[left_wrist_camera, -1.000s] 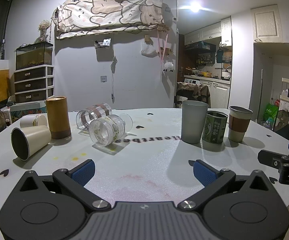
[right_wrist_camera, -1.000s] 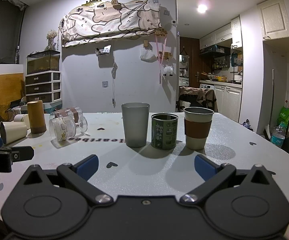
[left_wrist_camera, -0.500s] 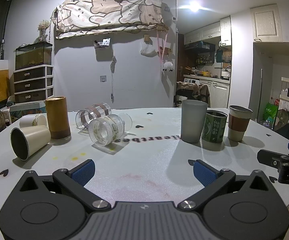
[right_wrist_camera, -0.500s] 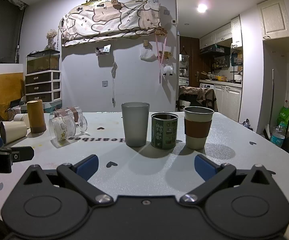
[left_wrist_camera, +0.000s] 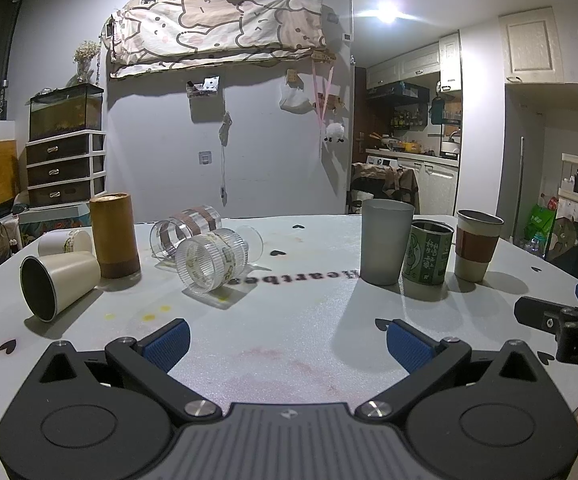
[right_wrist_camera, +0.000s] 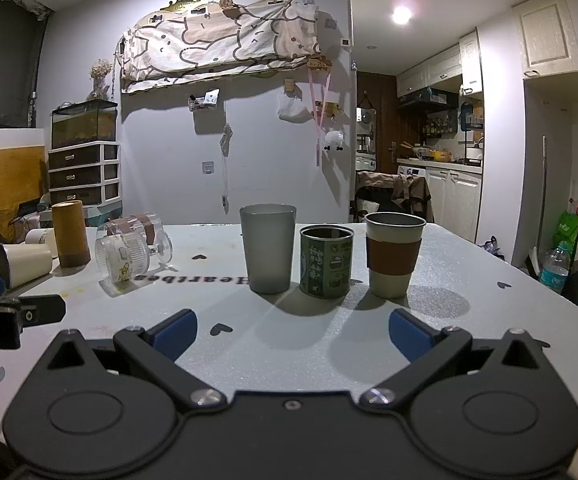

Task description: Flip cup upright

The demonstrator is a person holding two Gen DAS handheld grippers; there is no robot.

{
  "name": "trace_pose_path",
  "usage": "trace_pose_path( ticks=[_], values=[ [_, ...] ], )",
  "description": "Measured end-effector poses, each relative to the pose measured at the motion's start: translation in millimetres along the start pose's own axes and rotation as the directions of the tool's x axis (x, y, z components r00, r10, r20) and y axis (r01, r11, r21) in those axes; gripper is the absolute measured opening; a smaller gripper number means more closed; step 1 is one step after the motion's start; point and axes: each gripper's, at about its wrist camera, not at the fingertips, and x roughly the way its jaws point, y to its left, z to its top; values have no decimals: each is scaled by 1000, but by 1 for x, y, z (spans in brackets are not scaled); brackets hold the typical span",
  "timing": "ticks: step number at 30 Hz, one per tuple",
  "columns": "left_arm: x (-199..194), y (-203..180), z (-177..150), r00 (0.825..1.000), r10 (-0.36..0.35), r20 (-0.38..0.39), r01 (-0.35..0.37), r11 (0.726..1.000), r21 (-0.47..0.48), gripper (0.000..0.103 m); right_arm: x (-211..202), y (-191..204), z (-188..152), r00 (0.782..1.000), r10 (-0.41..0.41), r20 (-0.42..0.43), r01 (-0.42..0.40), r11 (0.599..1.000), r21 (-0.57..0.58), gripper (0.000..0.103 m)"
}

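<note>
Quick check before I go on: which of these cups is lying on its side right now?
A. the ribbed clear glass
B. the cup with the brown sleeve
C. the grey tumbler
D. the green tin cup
A. The ribbed clear glass lies tipped over on the table, while the grey tumbler, the green tin cup and the cup with the brown sleeve all stand upright with mouths up.

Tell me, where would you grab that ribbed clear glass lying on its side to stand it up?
Probably across the ribbed glass's round body, with the open left gripper coming straight from the near side, one finger on each flank. It lies tipped with its mouth toward the camera, so the rim gives little hold, while its straight ribbed sides do.
</note>
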Motion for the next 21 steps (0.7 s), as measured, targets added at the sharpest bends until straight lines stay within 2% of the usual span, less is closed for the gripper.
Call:
trace_pose_path(
  ticks=[21],
  values=[
    [0, 0, 0, 1000, 0, 1, 0, 1000, 1, 103, 0, -3, 0, 1000, -2, 2, 2, 1000, 0, 103]
  ],
)
